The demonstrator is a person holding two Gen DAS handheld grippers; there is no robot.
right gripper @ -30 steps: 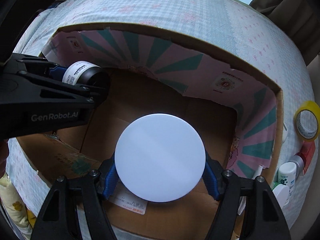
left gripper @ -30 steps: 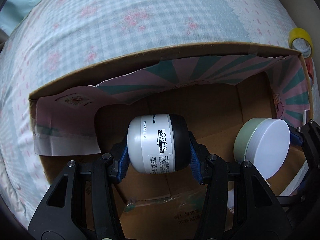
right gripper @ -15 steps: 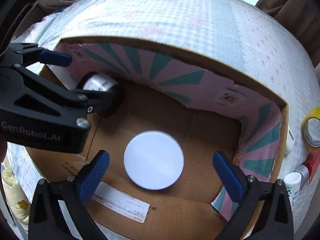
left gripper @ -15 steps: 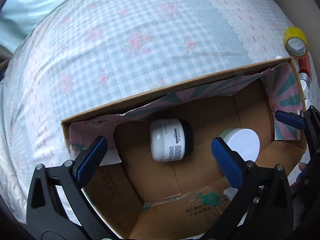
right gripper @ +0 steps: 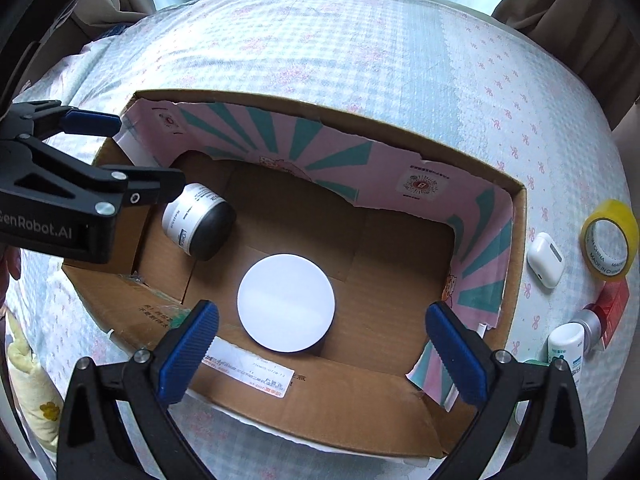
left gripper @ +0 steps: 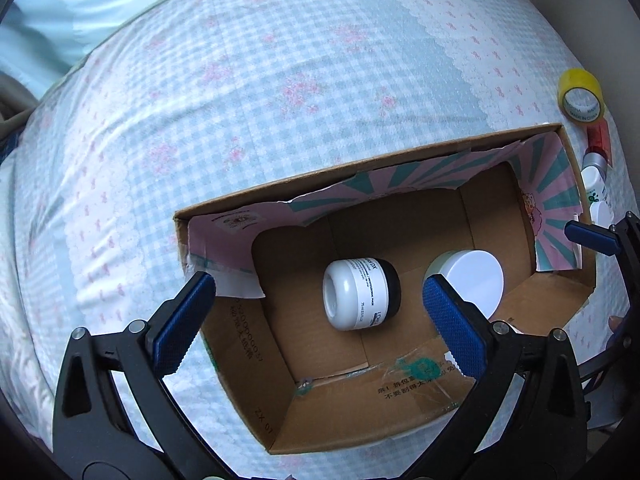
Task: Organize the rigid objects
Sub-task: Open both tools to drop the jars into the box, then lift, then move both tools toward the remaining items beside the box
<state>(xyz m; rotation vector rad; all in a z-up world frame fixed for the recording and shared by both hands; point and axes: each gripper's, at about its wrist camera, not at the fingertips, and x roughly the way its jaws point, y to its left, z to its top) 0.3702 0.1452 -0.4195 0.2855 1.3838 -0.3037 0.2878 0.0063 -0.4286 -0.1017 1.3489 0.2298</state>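
Note:
An open cardboard box with a pink and teal lining lies on the checked bedspread. Inside it a white L'Oreal jar with a black lid lies on its side. Beside it stands a green jar with a flat white lid. My left gripper is open and empty, raised above the box over the L'Oreal jar. My right gripper is open and empty above the white-lidded jar; one of its fingers shows in the left wrist view.
To the right of the box lie a yellow tape roll, a white earbud case, a red item and a small white bottle. The checked bedspread stretches beyond the box.
Both grippers have opened and let go of their jars, then lifted up and back from the box. The L'Oreal jar has rolled onto its side on the box floor.

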